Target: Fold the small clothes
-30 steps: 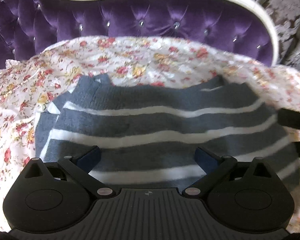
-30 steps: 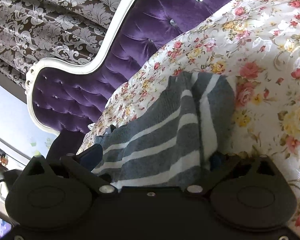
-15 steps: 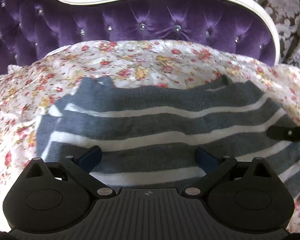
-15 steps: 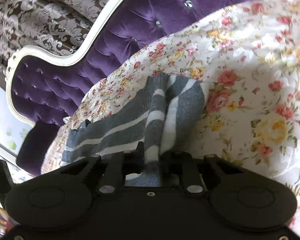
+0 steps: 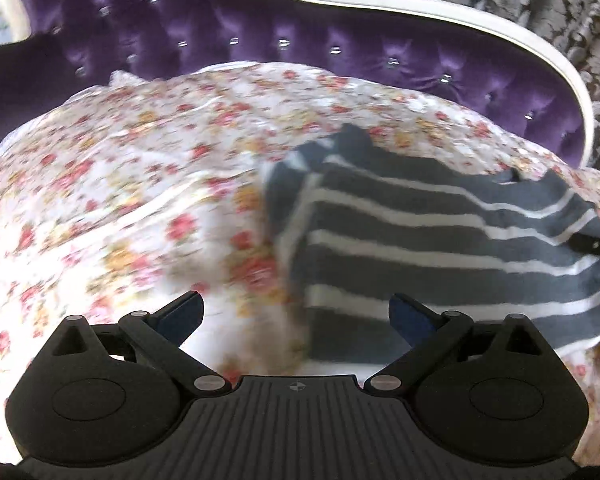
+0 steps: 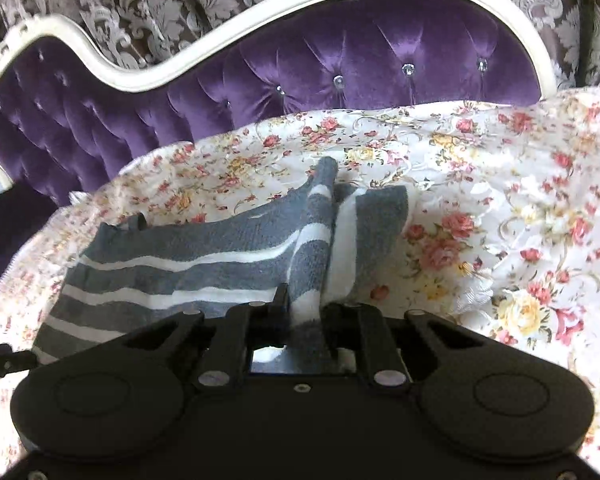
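Clearly soft, light knit: striped garment (image 6: pixel 188 256) lies limp on floral cover (image 6: pixel 500 208), bunches where pinched. Right gripper (image 6: pixel 306 312) clamped on its right edge, fabric ridged between fingers. Left gripper (image 5: pixel 296 312) spread wide, holding nothing, over garment's left edge. Best hold: corner or hem, not slack middle.

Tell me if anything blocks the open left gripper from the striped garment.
Nothing visible does. The left gripper is open over bare floral sheet, and the striped garment lies just to its right, unobstructed. The right gripper already pinches its far edge.
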### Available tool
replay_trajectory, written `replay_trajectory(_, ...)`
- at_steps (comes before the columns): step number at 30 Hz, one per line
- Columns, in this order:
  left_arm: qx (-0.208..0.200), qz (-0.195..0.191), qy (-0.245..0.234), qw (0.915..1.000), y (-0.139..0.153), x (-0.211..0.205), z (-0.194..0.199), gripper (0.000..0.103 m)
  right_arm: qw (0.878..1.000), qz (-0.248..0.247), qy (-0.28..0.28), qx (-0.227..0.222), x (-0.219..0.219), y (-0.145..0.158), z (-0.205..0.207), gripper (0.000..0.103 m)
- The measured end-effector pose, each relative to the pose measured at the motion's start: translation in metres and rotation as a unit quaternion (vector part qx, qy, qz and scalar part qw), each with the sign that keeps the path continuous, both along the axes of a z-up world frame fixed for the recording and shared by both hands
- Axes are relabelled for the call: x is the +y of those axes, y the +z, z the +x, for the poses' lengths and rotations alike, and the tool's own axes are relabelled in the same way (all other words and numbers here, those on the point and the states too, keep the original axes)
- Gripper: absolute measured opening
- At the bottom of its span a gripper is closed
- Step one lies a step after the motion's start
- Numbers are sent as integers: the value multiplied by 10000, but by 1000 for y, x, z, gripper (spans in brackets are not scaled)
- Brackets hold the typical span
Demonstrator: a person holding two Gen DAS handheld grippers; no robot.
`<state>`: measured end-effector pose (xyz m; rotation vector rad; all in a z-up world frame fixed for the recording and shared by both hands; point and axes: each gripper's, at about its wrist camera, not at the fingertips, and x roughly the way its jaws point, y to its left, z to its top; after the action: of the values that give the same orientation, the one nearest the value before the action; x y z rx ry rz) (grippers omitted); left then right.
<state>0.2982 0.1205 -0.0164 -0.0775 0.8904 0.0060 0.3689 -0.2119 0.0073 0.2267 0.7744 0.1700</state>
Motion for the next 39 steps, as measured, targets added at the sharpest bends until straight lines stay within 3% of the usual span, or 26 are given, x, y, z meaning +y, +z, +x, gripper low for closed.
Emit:
replay_trajectory(5,61,-291,169,9994,0,26,-2,101,9983,-461,307,-206,52,40,5,21)
replay_trajectory(10,-73,-942,282,9951,12,51,-10,101,9931,-571,948,-385,123,61,7,21)
replay_trajectory(16,-128,-843,472,9952,18,65,-13,101,9836,-690,1660,-130,214,29,18,20)
replay_trajectory(20,-138,-820,619,9946,20,75,-11,101,9808,-726,1805,97,240,-5,20,22)
replay_trajectory(22,-149,-787,672,9945,21,78,-10,101,9779,-696,1970,-34,245,-8,14,32)
replay_trajectory(23,-154,-782,687,9944,21,79,-9,101,9754,-564,2126,-181,243,-8,11,44)
replay_trajectory(25,-170,-795,692,9943,23,80,-9,101,9680,-94,2490,-280,236,-1,8,52)
replay_trajectory(28,-171,-772,675,9946,23,78,-10,101,9632,488,2587,-542,219,17,2,52)
replay_trajectory(32,-176,-685,646,9954,21,75,-10,101,9667,932,2220,-866,179,41,-4,52)
replay_trajectory(36,-229,-684,575,9957,22,73,-10,101,9783,562,1738,-977,149,43,-11,53)
replay_trajectory(39,-309,-655,515,9960,24,70,-10,101,9800,77,1732,-974,147,31,-23,53)
